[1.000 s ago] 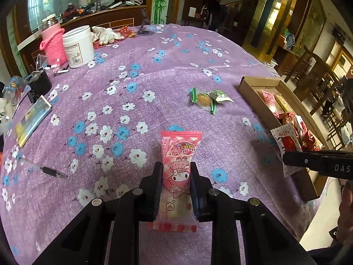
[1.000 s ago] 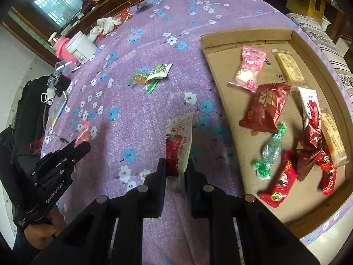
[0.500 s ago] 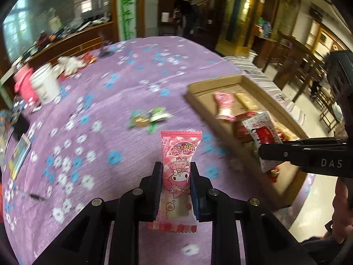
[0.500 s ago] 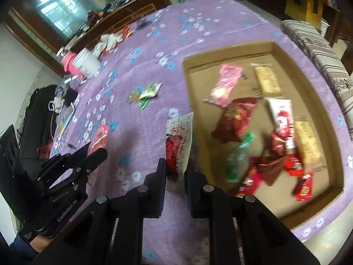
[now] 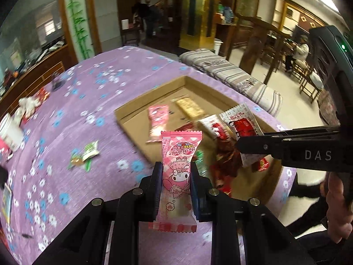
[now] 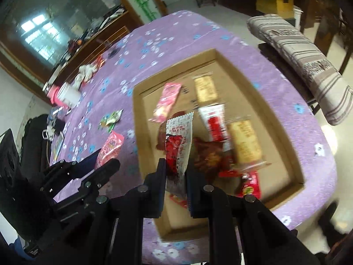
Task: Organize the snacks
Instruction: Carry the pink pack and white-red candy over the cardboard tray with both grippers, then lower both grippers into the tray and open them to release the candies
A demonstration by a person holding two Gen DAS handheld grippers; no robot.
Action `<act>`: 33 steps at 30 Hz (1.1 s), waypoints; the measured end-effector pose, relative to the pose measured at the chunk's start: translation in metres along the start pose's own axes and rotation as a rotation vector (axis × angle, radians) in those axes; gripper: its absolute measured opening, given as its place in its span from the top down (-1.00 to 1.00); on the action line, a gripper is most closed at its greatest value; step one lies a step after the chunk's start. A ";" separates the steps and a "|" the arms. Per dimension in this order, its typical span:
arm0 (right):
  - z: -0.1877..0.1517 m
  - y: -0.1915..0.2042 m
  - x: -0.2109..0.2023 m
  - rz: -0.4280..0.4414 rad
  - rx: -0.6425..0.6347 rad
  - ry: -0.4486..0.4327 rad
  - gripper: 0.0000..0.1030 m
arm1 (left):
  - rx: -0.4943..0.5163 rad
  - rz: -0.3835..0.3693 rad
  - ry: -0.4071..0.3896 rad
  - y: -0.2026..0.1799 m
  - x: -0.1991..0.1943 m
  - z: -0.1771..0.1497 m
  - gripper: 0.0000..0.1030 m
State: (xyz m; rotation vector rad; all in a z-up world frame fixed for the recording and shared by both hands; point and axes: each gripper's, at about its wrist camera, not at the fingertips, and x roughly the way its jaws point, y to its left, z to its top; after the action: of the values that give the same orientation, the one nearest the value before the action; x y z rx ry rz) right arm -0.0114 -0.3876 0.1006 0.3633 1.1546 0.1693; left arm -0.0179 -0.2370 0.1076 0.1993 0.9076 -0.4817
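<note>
**Both tongs hold a snack packet over the worktop, at the cardboard tray**

Left tongs [image 5: 174,185]: clenched on a pink cartoon-print packet [image 5: 177,172], held upright between the two pads, crimped bottom edge sticking out below them. In the right wrist view the same packet [image 6: 110,149] shows at left in the other tool, over the cloth and outside the tray.

Right tongs [image 6: 175,183]: clenched on a white-and-red sachet [image 6: 178,145], upright, printed end up. In the left wrist view this sachet [image 5: 240,123] hangs at the right, above the tray's near end.

Just past the tongs: a shallow cardboard tray [image 6: 293,159] sits on the purple flowered worktop [image 5: 88,101], close to its edge. Snacks lie loose in it: a dark red crinkled packet [image 6: 209,154], a red-and-white sachet [image 6: 214,121], a red wrapper [image 6: 249,185] near the front wall, two tan bars [image 6: 245,141] [image 6: 205,88], and a pink packet [image 6: 167,99] toward the far end. Blurred, print unreadable.

Left of the tray, on the cloth: a green-and-white wrapped candy [image 5: 85,155], apart from the tray.

Farther off: a white jar [image 6: 69,96] beside something pink, and a white crumpled item [image 6: 87,70] near the far rim. A striped cushion [image 6: 304,64] lies beyond the worktop's right side.
</note>
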 end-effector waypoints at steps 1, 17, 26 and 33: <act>0.000 -0.003 -0.001 0.000 0.006 -0.004 0.70 | 0.011 -0.003 0.001 -0.004 0.001 0.003 0.56; 0.013 -0.035 0.001 -0.001 0.040 0.004 0.70 | 0.065 -0.011 0.023 -0.035 0.020 0.021 0.56; 0.023 -0.039 0.010 0.004 0.011 0.032 0.70 | 0.030 -0.001 0.042 -0.038 0.031 0.022 0.56; 0.029 -0.048 0.011 0.011 -0.004 0.045 0.70 | 0.015 0.006 0.053 -0.045 0.037 0.024 0.56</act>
State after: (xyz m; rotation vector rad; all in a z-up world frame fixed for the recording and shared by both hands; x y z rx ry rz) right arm 0.0167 -0.4346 0.0834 0.3643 1.1969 0.1900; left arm -0.0031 -0.2969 0.0944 0.2294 0.9555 -0.4792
